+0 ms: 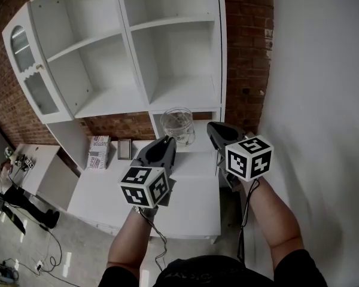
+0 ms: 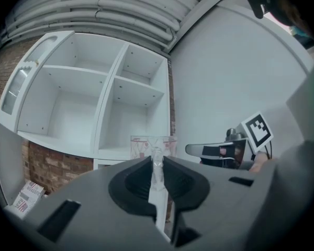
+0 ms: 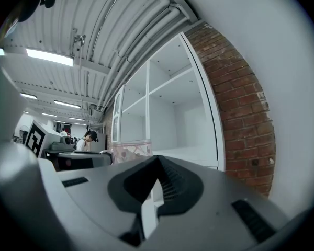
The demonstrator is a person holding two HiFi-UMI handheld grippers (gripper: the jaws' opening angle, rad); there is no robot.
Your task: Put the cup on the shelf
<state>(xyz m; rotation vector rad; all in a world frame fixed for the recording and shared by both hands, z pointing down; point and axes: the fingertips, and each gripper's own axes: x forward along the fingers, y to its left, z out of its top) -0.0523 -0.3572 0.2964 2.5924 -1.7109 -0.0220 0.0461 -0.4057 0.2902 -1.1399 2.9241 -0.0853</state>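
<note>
You are in the carrying step. Your left gripper (image 1: 167,141) is closed on a narrow clear part at the near side of the glass cup (image 1: 178,124); it may be a handle, I cannot say for sure. The cup hangs upright in the air, just in front of the white shelf unit (image 1: 140,52) and near the front edge of its lower right compartment (image 1: 188,97). Your right gripper (image 1: 216,130) is just beside the cup, jaws together, with nothing between them. I judge the cup is not yet placed. Next, bring it forward over the compartment floor, keep it level, lower it until the bottom rests, and only then loosen the jaws.
</note>
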